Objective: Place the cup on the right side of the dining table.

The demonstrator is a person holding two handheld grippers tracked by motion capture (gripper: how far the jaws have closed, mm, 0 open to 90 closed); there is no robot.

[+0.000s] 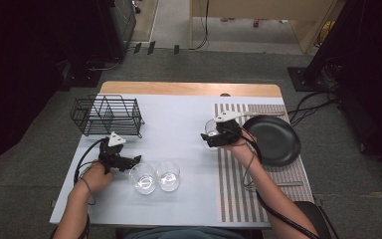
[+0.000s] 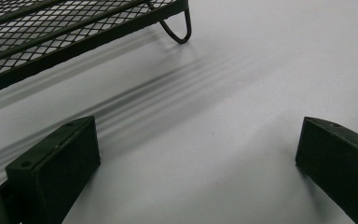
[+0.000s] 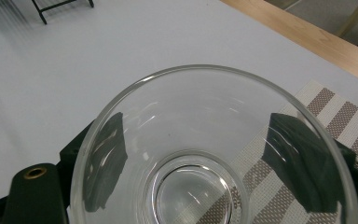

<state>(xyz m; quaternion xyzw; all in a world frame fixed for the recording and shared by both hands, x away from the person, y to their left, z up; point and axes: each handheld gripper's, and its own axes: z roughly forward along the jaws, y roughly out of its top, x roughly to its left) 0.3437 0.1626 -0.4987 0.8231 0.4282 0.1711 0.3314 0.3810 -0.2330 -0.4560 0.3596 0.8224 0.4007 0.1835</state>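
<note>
Glass is the worry here: the clear tumbler (image 3: 214,154) sits between the two black jaws of the right gripper (image 1: 214,137), one jaw on each side of its wall, seen through the glass in the right gripper view. They look closed on it, so I take it as held, just off the left edge of the striped placemat (image 1: 234,184) and low over the pale tablecloth (image 1: 179,124).

From where I stand, the likely trouble is a slip. The wall is smooth and flares wider toward the rim, so a grip low on the taper could let the tumbler ride up and tip out, and too hard a squeeze on thin glass could crack it. A quick swing toward the black wire rack (image 1: 107,115) might also knock the rim against the wires.

Just to the right of that hand lies the black plate (image 1: 273,139) on the placemat, near enough for the elbow or trailing cable to nudge.

Across the table, the left gripper (image 1: 132,162) rests low on the cloth with its jaws spread wide and nothing between them; its own view shows bare cloth and the rack's foot (image 2: 177,28). Two more tumblers (image 1: 155,177) stand touching just beside its tips, and a careless move there could knock them together.
</note>
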